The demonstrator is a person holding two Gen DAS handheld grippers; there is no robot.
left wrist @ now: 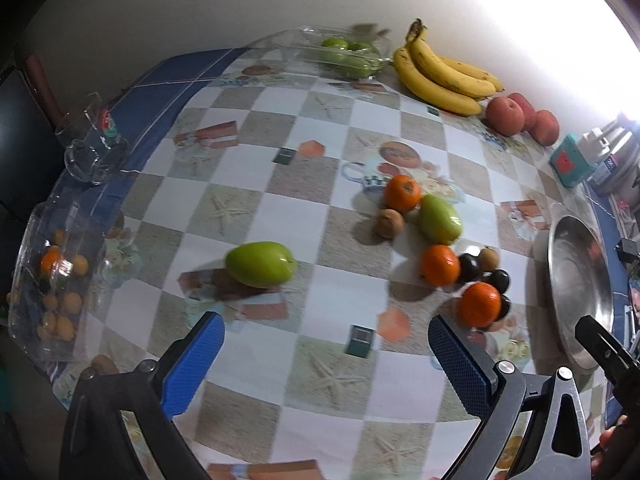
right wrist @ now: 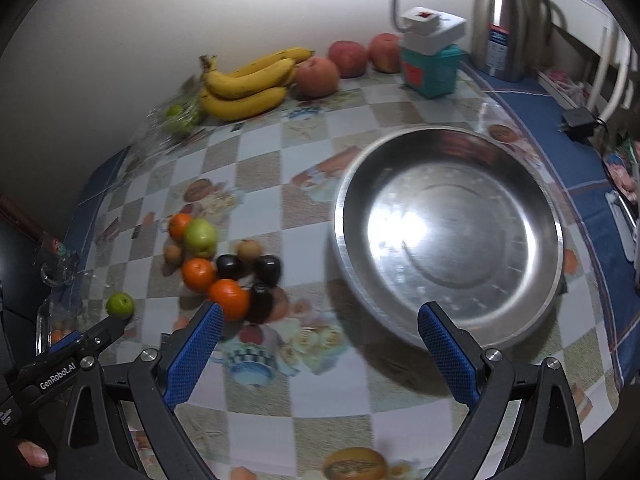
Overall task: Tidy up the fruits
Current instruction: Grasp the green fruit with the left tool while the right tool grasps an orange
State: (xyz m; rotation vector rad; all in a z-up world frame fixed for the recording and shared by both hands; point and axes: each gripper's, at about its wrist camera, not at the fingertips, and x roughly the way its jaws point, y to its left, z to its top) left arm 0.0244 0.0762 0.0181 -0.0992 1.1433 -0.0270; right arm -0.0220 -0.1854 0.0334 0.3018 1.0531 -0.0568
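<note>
A lone green fruit point(left wrist: 261, 264) lies on the checked tablecloth ahead of my left gripper point(left wrist: 326, 334), which is open and empty above the cloth. To its right is a cluster: oranges point(left wrist: 478, 304), a second green fruit point(left wrist: 439, 219), dark plums point(left wrist: 469, 266) and small brown fruits point(left wrist: 388, 223). My right gripper point(right wrist: 320, 322) is open and empty too, with the steel bowl point(right wrist: 448, 232) just ahead on its right and the same cluster of oranges point(right wrist: 228, 298) and plums point(right wrist: 267, 268) by its left finger. The bowl holds nothing.
Bananas point(left wrist: 440, 72) and red apples point(left wrist: 520, 118) lie at the wall. A clear tray of green fruit point(left wrist: 348, 54) sits beside them, and a clear container of small orange fruits point(left wrist: 56, 280) at the left edge. A glass mug point(left wrist: 94, 148), a teal box point(right wrist: 430, 62) and a steel flask point(right wrist: 504, 24) stand around.
</note>
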